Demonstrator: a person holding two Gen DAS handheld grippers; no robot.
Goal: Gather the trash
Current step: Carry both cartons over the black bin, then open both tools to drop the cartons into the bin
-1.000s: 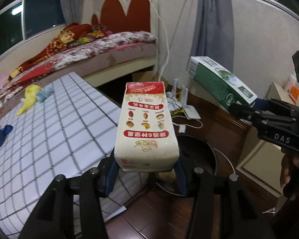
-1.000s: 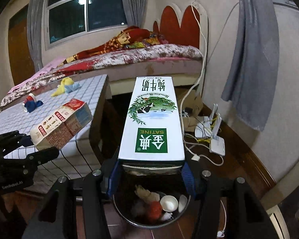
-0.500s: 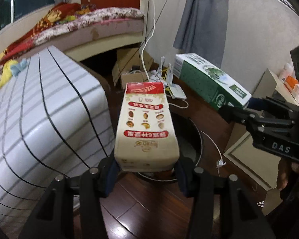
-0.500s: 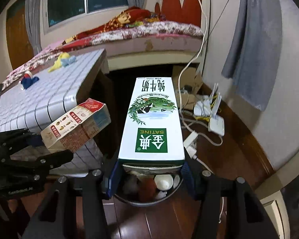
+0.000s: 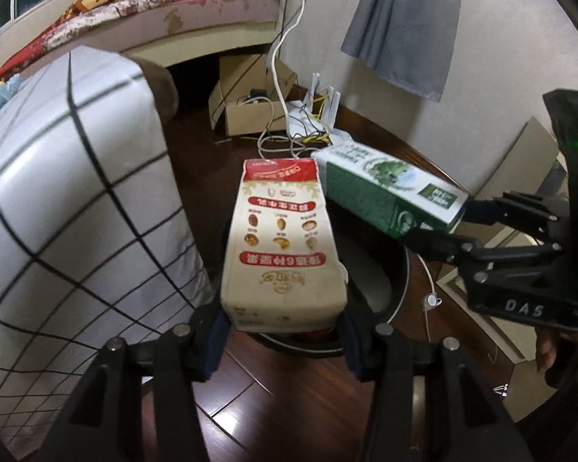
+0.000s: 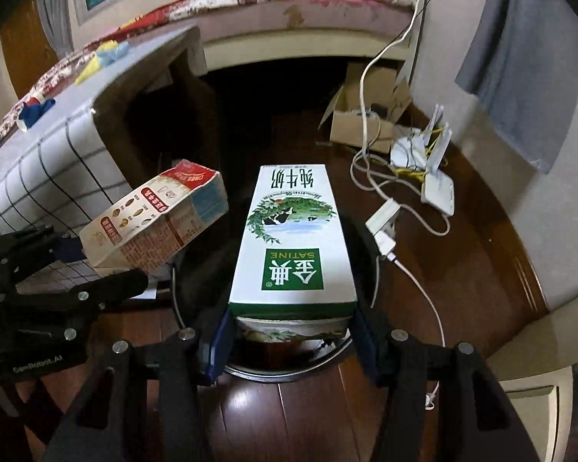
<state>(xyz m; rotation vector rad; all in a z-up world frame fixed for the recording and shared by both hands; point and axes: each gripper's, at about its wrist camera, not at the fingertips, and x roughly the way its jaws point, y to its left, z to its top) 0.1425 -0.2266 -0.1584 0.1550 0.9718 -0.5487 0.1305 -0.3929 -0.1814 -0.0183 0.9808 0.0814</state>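
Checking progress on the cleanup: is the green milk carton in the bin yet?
Not yet. The green milk carton is clamped in the right gripper, held above the round bin on the floor.

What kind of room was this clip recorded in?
Most likely a home bedroom. A bed with a floral quilt runs along the far wall, a grey curtain hangs beside it, and a white router with loose cables sits on the dark wooden floor.

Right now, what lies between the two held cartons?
Nothing: in the right wrist view, a bare gap over the bin rim separates the red carton from the green carton.
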